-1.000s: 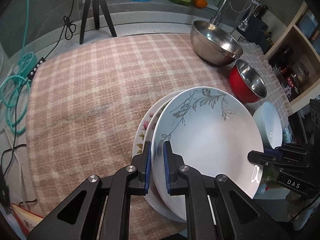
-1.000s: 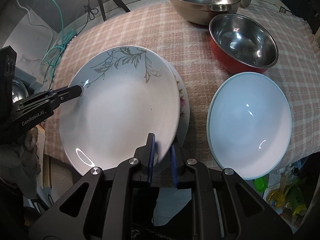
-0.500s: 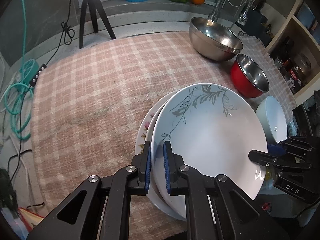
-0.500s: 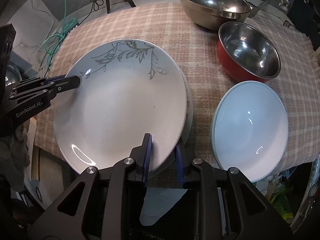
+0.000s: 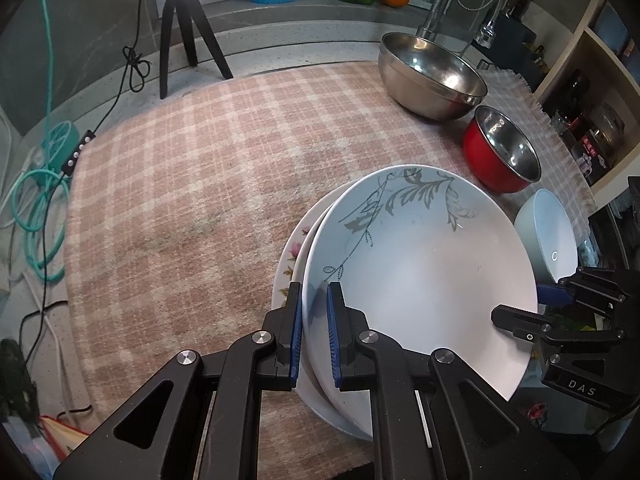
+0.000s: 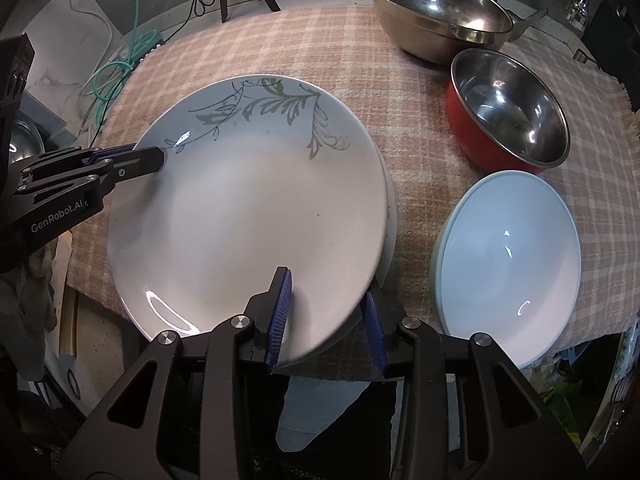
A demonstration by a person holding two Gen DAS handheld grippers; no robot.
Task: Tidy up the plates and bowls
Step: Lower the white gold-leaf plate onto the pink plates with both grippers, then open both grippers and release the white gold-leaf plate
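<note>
Right hand-held gripper (image 6: pixel 326 316): its jaws have just been opening. A second ago I had them pinched on the near rim of the leaf-pattern plate (image 6: pixel 248 200); now they stand spread, the rim between them with no pad pressing on it.
Left hand-held gripper (image 5: pixel 314 336): pressed together on the opposite rim of that plate, as it was a second ago.
Plate position: the leaf-pattern plate lies on top of the floral plate (image 5: pixel 290 256), slightly offset, near the front edge of the checked cloth on the table (image 5: pixel 192 184).
Meaning: I judge the stacking placed; the left release is what remains.
Left to sort: pale bowl (image 6: pixel 508 264), red bowl (image 6: pixel 508 112), steel bowl (image 6: pixel 440 16), each sitting apart.
</note>
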